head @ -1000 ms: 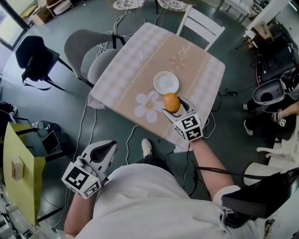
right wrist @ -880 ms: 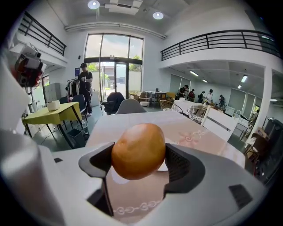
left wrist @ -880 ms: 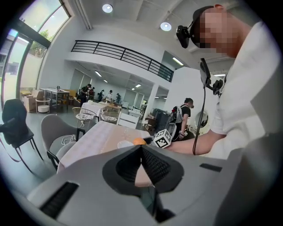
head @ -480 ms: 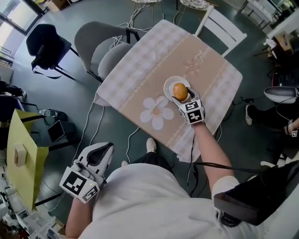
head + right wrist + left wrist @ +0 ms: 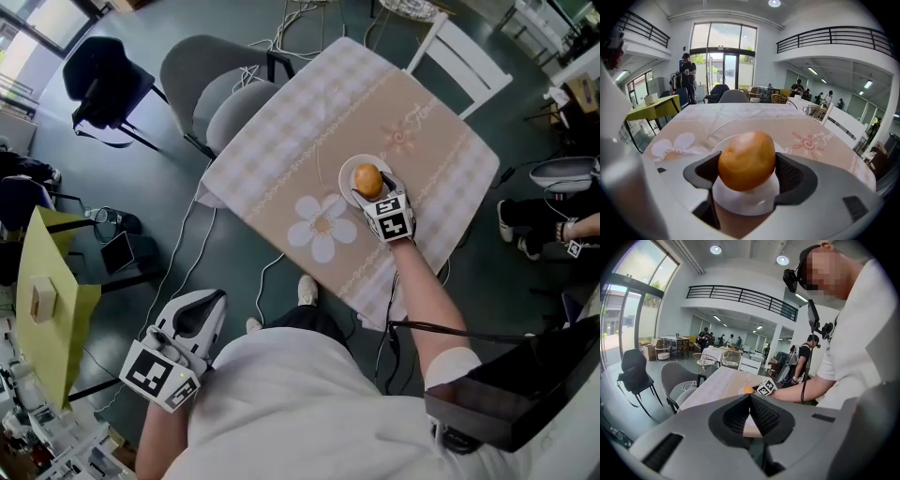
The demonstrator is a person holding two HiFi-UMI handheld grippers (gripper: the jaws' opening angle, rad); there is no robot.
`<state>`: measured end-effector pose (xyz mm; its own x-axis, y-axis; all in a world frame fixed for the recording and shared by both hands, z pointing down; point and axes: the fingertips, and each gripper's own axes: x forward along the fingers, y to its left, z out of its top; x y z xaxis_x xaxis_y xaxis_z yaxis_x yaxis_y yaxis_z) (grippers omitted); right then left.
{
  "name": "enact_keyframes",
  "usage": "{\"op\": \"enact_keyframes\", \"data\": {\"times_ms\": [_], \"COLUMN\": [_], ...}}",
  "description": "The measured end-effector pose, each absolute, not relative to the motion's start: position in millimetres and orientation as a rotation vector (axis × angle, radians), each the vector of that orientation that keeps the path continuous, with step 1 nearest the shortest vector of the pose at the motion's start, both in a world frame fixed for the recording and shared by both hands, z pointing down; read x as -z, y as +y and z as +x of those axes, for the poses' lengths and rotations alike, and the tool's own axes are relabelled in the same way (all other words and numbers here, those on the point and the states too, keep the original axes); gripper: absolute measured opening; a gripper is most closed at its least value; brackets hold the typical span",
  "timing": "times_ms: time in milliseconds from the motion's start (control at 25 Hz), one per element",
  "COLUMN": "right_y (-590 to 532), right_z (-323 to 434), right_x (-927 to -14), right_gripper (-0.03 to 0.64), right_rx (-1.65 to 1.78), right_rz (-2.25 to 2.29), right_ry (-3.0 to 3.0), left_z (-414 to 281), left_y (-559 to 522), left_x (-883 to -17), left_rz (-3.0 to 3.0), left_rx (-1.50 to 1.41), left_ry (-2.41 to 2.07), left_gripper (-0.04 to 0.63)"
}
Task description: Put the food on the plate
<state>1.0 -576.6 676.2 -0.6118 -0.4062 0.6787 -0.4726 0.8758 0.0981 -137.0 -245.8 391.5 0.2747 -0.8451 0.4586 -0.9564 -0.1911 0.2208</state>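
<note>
Since a second ago: right gripper (image 5: 373,187) went from the near edge of the desk (image 5: 272,150) forward to the plate (image 5: 348,174), with the food (image 5: 367,179) carried along; left gripper (image 5: 202,309) barely shifted.

Current state:
- On the right, my fingers (image 5: 700,171) are clenched on the food, one pad each side. It's a round, orange-brown piece with smooth skin; can't say what exactly.
- That food is directly over the white plate, inside its rim in both the head view and the right gripper view. Whether its underside touches the plate, I can't tell: my own fingers block the gap.
- White plate stands on the desk, roughly mid-desk, just beyond the big white flower print (image 5: 322,226) on the beige cloth.
- My right arm is stretched out over the near desk edge.
- On the left, the gripper is down at my side, off the desk, above the floor, well apart from the plate. Its fingers are pressed together at the tips, nothing between them.
- Two grey chairs (image 5: 211,89) at the left side of the desk, white chair (image 5: 466,58) at the far side.
</note>
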Motion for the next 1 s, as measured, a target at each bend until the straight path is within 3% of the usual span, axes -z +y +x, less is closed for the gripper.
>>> {"op": "enact_keyframes", "data": {"times_ms": [1000], "right_y": [-566], "right_z": [19], "right_x": [-654], "right_gripper": [0.373], "right_rx": [-0.098], "right_rz": [0.764], "right_ry": [-2.29], "left_z": [-139], "left_y": [-230], "left_x": [-386], "left_rz": [2.17], "left_rx": [-0.288], "left_ry": [-1.551], "left_gripper": [0.009]}}
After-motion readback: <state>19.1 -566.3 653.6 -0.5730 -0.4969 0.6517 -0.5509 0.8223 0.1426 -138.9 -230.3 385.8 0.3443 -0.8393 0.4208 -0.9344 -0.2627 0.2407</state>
